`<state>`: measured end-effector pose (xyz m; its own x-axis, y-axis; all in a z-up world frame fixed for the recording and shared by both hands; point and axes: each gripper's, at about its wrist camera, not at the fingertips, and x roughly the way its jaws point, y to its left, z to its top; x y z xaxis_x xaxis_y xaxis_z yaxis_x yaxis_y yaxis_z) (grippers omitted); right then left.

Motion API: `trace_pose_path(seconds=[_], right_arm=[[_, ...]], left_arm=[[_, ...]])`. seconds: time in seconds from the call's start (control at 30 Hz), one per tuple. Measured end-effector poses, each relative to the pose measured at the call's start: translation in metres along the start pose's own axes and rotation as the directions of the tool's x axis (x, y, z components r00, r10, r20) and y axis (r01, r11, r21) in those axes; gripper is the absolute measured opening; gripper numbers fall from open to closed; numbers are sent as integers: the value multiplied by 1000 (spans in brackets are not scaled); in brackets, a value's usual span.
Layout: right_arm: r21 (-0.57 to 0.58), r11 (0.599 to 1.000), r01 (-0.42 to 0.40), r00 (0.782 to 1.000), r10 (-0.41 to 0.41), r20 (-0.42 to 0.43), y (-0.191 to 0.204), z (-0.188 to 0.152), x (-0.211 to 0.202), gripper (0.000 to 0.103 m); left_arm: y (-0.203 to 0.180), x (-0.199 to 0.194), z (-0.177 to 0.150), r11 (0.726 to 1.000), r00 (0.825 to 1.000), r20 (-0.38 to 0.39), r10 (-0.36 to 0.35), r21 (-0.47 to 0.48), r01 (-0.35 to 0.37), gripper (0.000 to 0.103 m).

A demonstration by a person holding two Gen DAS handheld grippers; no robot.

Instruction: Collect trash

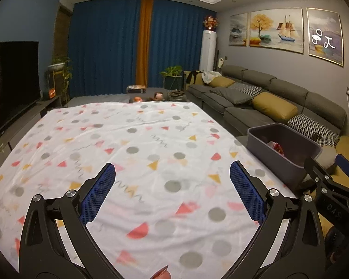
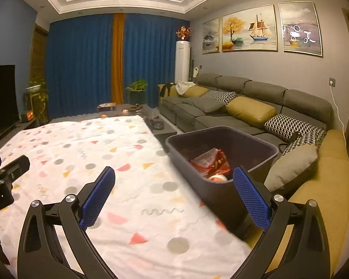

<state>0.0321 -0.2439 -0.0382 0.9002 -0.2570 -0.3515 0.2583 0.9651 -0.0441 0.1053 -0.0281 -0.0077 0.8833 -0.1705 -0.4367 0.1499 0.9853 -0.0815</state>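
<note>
We see a smooth grey plastic bin (image 2: pixel 223 148) at the patterned cloth (image 2: pixel 118 186) edge, crinkly red trash (image 2: pixel 211 162) inside. Our left gripper (image 1: pixel 172 176) and right gripper (image 2: pixel 174 181) hover spread wide, empty, tilted slightly downward.

- One bin (image 2: pixel 221 139), at least two pieces of trash (image 2: pixel 209 162) in it.
- One patterned cloth (image 1: pixel 128 151).
- Two grippers: left (image 1: pixel 172 174), right (image 2: pixel 174 179).
- Three paintings (image 2: pixel 249 31).
- One sofa (image 2: pixel 256 97).
- Two potted plants (image 2: pixel 137 90).
- One TV (image 1: pixel 11 81).
- One tall white air conditioner (image 2: pixel 182 60).
</note>
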Motion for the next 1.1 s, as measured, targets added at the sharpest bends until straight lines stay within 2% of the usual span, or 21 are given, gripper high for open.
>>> trace_pose_path(seconds=[0.17, 0.43, 1.1], right_arm=[[1, 1000, -13, 1000, 13, 26, 15, 0, -24, 97], [18, 999, -43, 997, 41, 59, 26, 0, -51, 97], [8, 997, -73, 994, 72, 77, 32, 2, -62, 97]], left_arm=[[11, -22, -6, 999, 999, 11, 31, 21, -31, 97], [30, -50, -7, 1000, 999, 36, 25, -16, -25, 97], [36, -63, -4, 999, 998, 61, 25, -38, -23, 97]])
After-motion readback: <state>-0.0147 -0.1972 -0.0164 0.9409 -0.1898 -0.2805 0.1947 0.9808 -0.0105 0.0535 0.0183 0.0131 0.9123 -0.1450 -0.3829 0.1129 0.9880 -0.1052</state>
